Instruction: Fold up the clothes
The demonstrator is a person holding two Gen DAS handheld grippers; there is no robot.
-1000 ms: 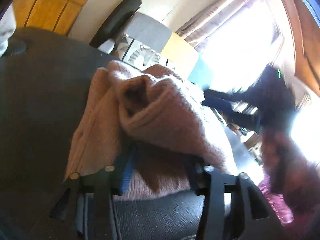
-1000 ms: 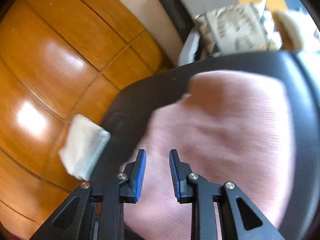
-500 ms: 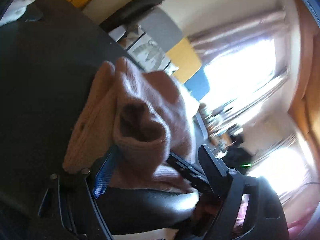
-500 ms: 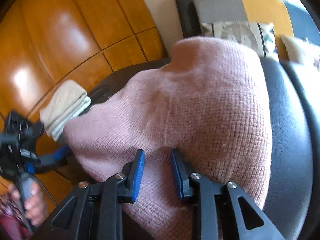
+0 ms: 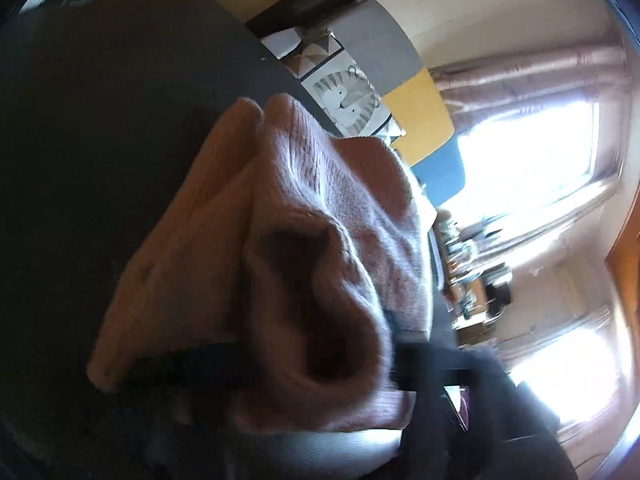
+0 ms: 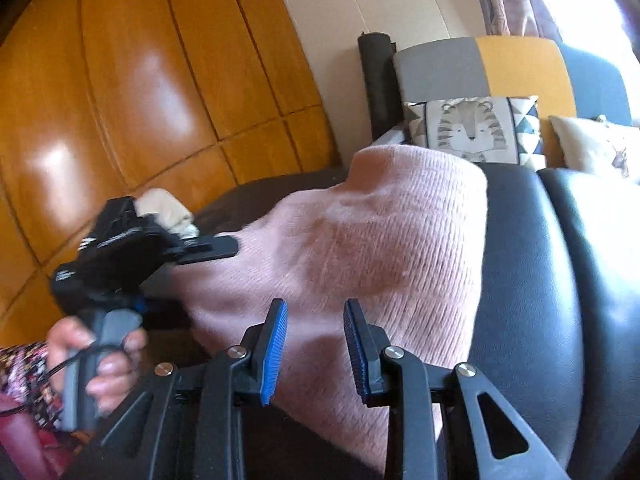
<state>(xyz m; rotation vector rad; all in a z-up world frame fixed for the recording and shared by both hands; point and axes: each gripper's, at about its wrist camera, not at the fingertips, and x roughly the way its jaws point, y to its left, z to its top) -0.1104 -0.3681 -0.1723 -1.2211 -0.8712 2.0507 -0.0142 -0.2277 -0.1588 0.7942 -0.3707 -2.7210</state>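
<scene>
Pink knitted sweater lay bunched on a black leather seat, partly folded into layers. In the right wrist view its ribbed knit rose in a mound ahead of the right hand-held gripper, whose blue-padded fingers stood apart over the cloth with nothing pinched between them. That view showed the garment's smooth outer side only.

The left wrist view showed what the other did not: the sweater seen from its end, with a dark open hollow, either a sleeve mouth or a fold, facing the lens and flatter layers lying to the left on the dark seat. The left hand-held gripper was blurred and largely covered by cloth in its own view; whether it was clenched or released could not be told there.

From the right wrist view the left hand-held gripper was seen at the sweater's left edge, one black finger lying along the top of the knit, the lower one hidden beneath; cloth seemed to sit between them, but the grip could not be confirmed. A hand in a patterned sleeve grasped its grey handle.

Further out, a folded pale cloth lay behind that gripper. A tiger-print cushion rested against a grey, yellow and blue sofa back, visible in both views. Orange wooden panelling appeared only in the right wrist view; a bright window with curtains was seen chiefly in the left.
</scene>
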